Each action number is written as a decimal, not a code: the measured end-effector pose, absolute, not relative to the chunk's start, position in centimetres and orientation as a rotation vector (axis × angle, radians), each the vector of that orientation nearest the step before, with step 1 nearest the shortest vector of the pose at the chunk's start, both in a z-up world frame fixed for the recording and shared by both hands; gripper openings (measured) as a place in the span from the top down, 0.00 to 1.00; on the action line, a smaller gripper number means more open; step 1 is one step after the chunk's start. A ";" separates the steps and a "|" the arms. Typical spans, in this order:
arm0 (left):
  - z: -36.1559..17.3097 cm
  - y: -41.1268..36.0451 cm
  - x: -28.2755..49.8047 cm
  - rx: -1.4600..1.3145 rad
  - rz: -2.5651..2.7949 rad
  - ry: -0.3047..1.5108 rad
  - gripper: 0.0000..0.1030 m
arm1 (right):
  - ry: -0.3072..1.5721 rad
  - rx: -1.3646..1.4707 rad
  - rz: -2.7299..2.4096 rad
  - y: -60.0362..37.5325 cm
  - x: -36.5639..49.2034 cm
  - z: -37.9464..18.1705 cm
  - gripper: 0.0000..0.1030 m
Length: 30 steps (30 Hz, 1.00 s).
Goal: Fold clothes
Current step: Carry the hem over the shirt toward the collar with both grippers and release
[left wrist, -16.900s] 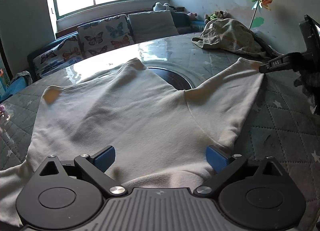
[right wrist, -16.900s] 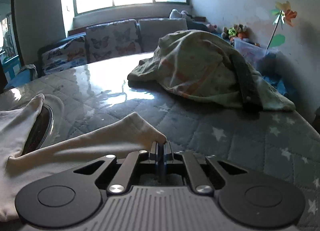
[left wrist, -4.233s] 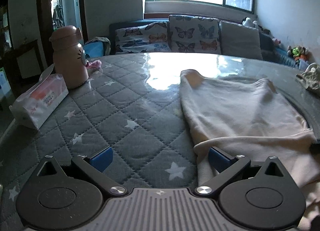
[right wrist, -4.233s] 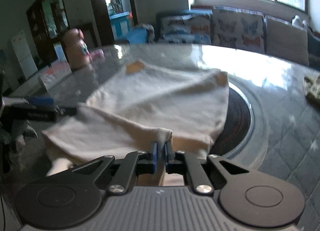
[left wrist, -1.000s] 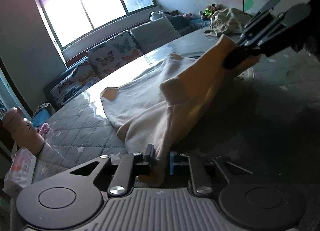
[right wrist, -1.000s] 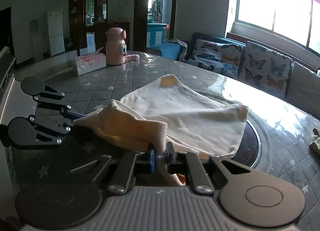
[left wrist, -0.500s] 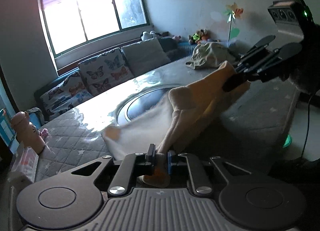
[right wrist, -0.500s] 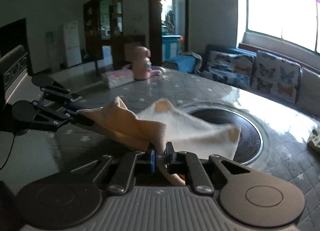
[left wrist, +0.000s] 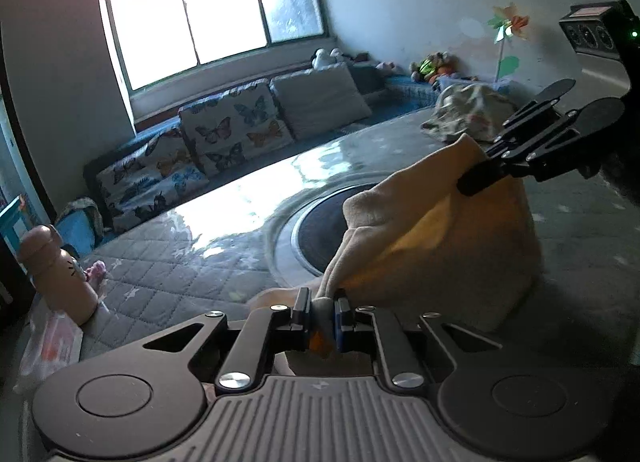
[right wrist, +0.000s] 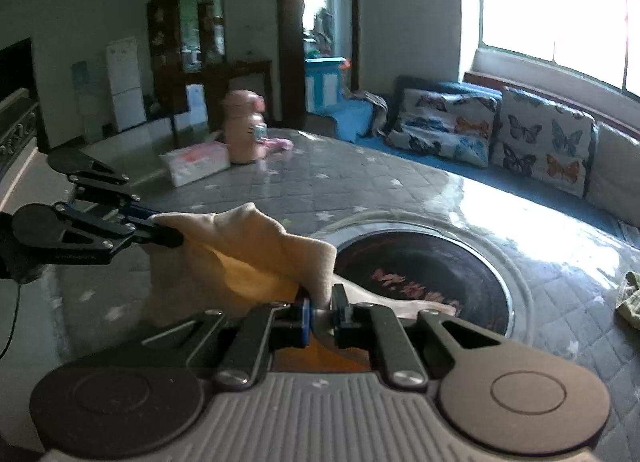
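Left gripper [left wrist: 323,316] clamped on cream garment [left wrist: 436,238], jaws nearly shut w/ cloth bunched between. Right gripper [right wrist: 320,312] likewise pinching opposite edge. Garment lifted, slung between both over table [right wrist: 400,197], lower part draping out of view. Judged light, soft, floppy; sags at mid-span, likely to slip if pinch shallow. Best hold: edges/corners, well apart, kept taut.

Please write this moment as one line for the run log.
step: fold clothes | left gripper: shut on cream garment | right gripper: shut on cream garment | garment: held between both grippers above the quilted table
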<state>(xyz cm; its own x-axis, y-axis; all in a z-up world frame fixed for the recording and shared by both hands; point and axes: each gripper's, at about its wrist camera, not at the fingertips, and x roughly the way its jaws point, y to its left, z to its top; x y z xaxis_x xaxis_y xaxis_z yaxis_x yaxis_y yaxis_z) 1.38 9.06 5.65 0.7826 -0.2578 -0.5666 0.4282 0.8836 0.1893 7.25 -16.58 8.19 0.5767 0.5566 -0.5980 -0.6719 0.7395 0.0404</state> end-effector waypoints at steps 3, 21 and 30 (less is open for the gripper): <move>4.1 9.2 5.2 0.312 -0.348 0.609 0.88 | 0.675 -0.182 0.697 -15.7 10.3 6.5 0.91; 0.0 12.2 10.0 0.192 -0.130 0.681 0.34 | 0.719 -0.060 0.576 -16.0 13.3 1.8 0.30; 2.7 10.5 9.2 0.097 -0.157 0.614 0.32 | 0.759 -0.069 0.671 -15.4 11.0 1.8 0.15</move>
<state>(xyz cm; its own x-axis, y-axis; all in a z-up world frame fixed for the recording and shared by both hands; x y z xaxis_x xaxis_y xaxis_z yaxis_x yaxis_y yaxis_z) 9.16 10.52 2.74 0.8058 -0.1177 -0.5804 0.1755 0.9835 0.0441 11.01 -15.41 1.85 0.5293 0.5375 -0.6565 -0.5855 0.7914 0.1759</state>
